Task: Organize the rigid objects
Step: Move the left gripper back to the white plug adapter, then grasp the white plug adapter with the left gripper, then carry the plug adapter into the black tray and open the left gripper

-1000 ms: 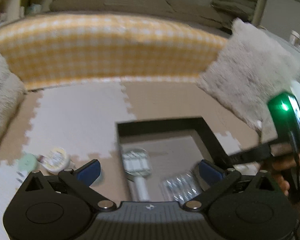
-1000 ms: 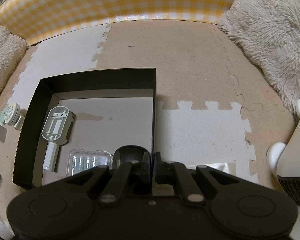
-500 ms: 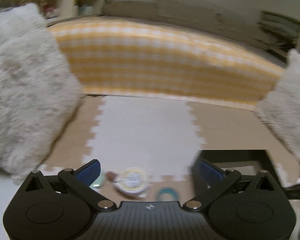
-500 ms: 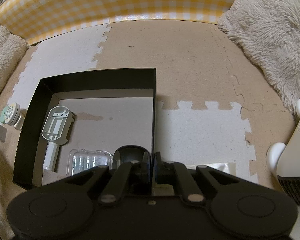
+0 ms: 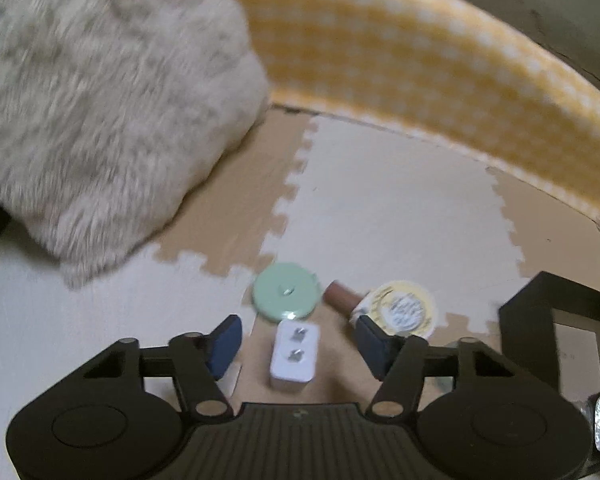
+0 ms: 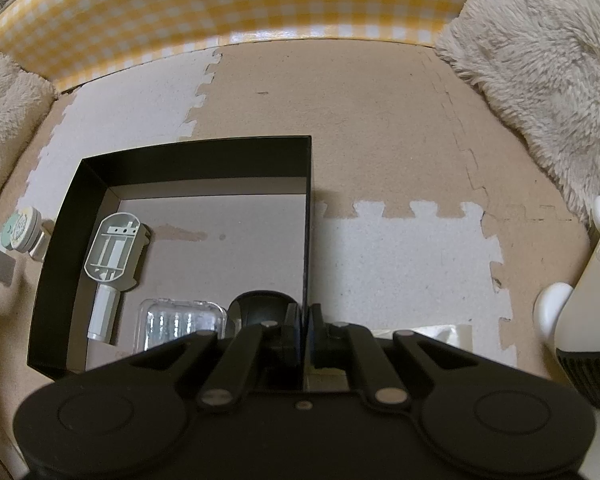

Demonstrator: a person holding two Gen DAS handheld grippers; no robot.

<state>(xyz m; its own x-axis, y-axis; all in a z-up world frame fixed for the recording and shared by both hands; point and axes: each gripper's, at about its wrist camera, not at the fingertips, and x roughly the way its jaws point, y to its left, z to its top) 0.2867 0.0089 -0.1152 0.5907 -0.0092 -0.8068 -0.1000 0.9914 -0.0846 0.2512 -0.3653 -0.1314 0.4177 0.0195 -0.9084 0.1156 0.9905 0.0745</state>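
My left gripper (image 5: 299,344) hovers over a white plug adapter (image 5: 294,354) lying on the foam mat. Its jaws are closing, and the blue pads (image 5: 224,344) stand apart from the adapter on both sides. Just beyond lie a mint green disc (image 5: 286,296), a brown tube (image 5: 340,296) and a round yellow-white tin (image 5: 404,312). My right gripper (image 6: 304,320) is shut on the right wall of the black box (image 6: 309,208). Inside the box lie a grey plastic handled part (image 6: 112,252), a clear case (image 6: 180,320) and a black round object (image 6: 260,304).
A fluffy cushion (image 5: 100,100) lies left and another fluffy cushion (image 6: 540,60) right. A yellow checked mattress edge (image 6: 220,4) borders the far side. A white appliance (image 6: 596,288) stands at the right, with a plastic wrapper (image 6: 440,332) near my right gripper.
The left gripper swung left from over the box to the small items outside it, dropped lower, and its jaws narrowed around the adapter. The right gripper stayed still.
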